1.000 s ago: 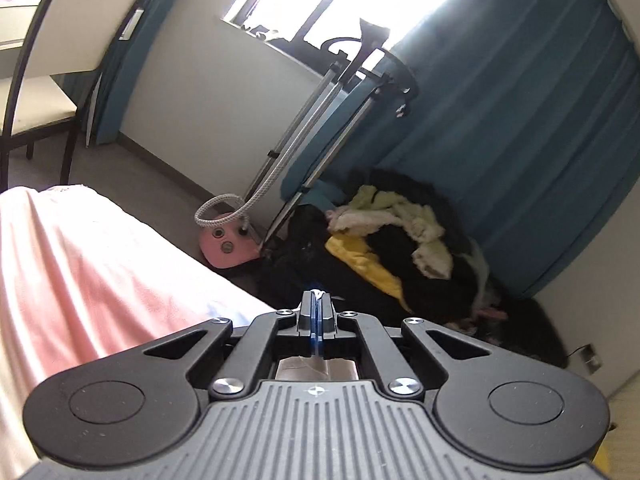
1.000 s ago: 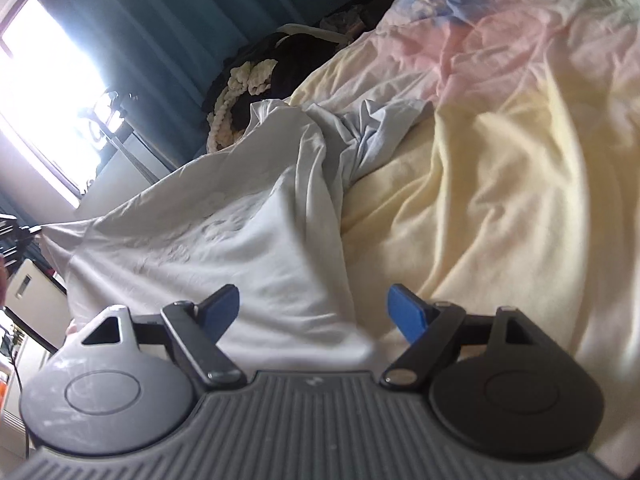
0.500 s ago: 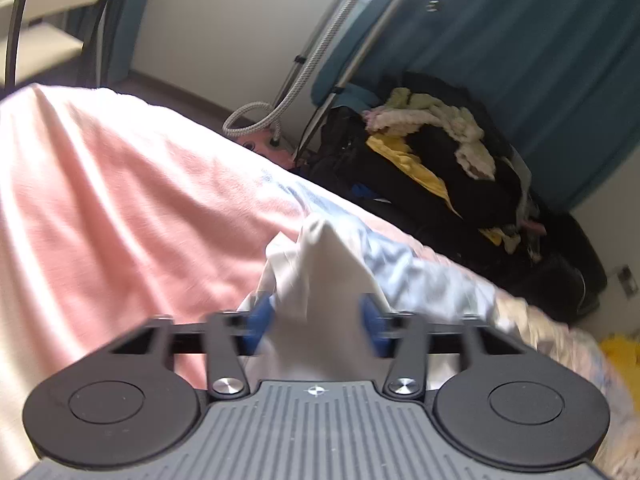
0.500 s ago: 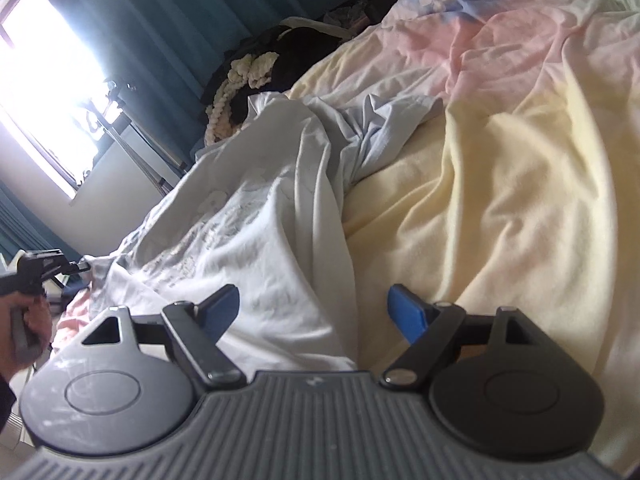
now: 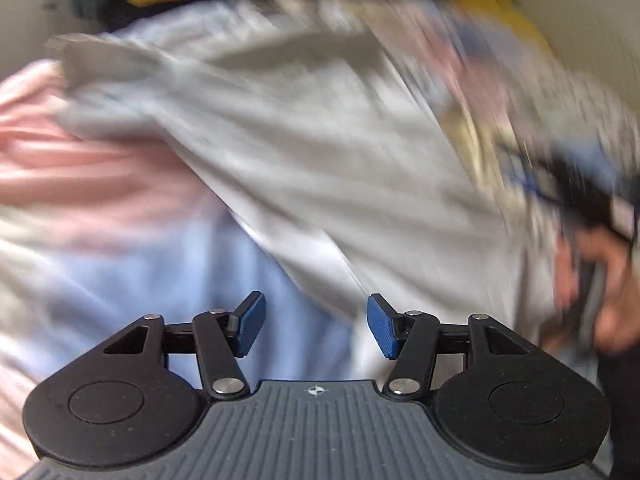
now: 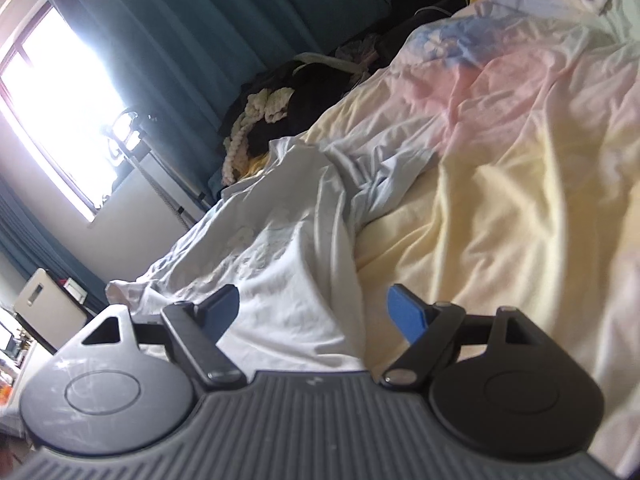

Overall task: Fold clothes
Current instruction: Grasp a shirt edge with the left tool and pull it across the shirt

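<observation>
A white garment [image 5: 320, 152] lies spread over the pastel pink, blue and yellow bed sheet [image 5: 100, 184]; this view is heavily blurred. My left gripper [image 5: 316, 322] points down at the bed with its blue pads apart and closing; only the garment's edge and the sheet lie beneath them, nothing pinched. A hand [image 5: 600, 280] holding the other gripper shows at the right edge. In the right wrist view the white garment [image 6: 280, 248] runs away from my right gripper [image 6: 312, 312], which is open just above its near hem, beside the yellow sheet [image 6: 500, 200].
A heap of dark, cream and yellow clothes [image 6: 280, 108] sits on the floor past the bed's far side. Teal curtains [image 6: 200, 32] and a bright window [image 6: 52, 100] stand behind it. A pale chair [image 6: 48, 304] is at the left.
My left gripper went from shut to open, let the white cloth drop out of its pads, and swung down and round over the bed. My right gripper rose slightly and stayed open.
</observation>
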A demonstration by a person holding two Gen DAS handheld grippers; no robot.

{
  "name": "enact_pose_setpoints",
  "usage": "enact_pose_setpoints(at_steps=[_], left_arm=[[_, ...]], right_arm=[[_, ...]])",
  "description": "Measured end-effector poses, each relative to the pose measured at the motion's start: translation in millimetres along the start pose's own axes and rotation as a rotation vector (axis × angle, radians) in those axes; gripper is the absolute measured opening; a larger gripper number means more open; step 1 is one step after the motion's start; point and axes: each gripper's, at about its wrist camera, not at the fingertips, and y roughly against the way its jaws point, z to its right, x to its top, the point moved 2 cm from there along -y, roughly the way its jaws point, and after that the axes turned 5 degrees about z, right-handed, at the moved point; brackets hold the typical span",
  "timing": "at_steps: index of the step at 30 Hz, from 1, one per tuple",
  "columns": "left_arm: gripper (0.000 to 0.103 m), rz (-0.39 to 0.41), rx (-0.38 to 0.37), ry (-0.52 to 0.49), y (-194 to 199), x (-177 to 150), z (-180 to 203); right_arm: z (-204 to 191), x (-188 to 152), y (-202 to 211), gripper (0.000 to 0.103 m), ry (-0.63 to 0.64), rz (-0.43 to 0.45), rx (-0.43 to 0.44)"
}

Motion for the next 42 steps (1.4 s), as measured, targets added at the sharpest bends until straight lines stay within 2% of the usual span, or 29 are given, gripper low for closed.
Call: enact_pose_setpoints(at_steps=[2,3,7,8,9,10,14,19,22,29,31,33,36,39,42], left_arm=[[0.054,-0.077,-0.005,-0.044,-16.7,-17.8,17.6],[0.054,-0.085,-0.007,-0.054,-22.2,-21.8,20.8],[0.054,-0.071,-0.016,-0.059,-40.4,-31.4,31.2],[0.050,-0.059,-0.011,-0.062,-43.6,-33.5,33.0],[0.036,-0.056,0.002,-0.070,-45.4,-35.9,34.1],[0.002,-0.058,0.009,-0.075,-44.0,-38.0,33.7],[0.001,-0.040,-0.004,-0.055,-13.6,-38.5,23.6],[0.001,0.004,-0.028,0.092,51.3,-25.9,-15.7],[0.001,0.001,0.022,0.131,73.0,-28.7,-36.3],[0.002,-0.031,0.190,0.216,34.8,-46.6,-93.9],[0.002,-0.040,0.183,0.271,28.0,-54.0,-112.4],[0.002,-0.033,0.143,0.329,27.2,-57.0,-124.7],[0.004,-0.044,0.144,0.314,29.0,-59.2,-129.6],[0.009,-0.019,0.139,0.267,38.6,-59.8,-122.6],[0.022,0.017,0.146,0.234,53.7,-59.1,-111.0]], right_arm=[[5.0,-1.8,4.8,0.082,-0.001,-0.008,-0.020],[7.0,-3.4,6.4,0.082,-0.002,-0.016,-0.028],[9.4,-10.3,8.9,0.082,0.015,-0.040,-0.039],[9.4,-11.3,8.3,0.082,0.015,-0.045,-0.034],[9.6,-12.8,7.3,0.082,0.010,-0.053,-0.022],[9.6,-14.6,6.0,0.082,0.005,-0.064,-0.007],[8.0,-17.2,4.5,0.082,0.011,-0.078,0.013],[7.8,-16.2,2.5,0.082,-0.002,-0.077,0.018],[7.4,-14.6,2.5,0.082,-0.023,-0.073,0.020],[18.3,-7.1,6.9,0.082,-0.080,-0.052,-0.010],[23.2,-4.9,9.9,0.082,-0.096,-0.047,-0.016],[27.6,-2.8,12.9,0.082,-0.113,-0.044,-0.019],[31.5,-0.8,15.3,0.082,-0.138,-0.042,-0.019],[32.8,-2.2,12.9,0.082,-0.139,-0.061,-0.020],[34.7,-6.1,9.7,0.079,-0.156,-0.090,-0.013]])
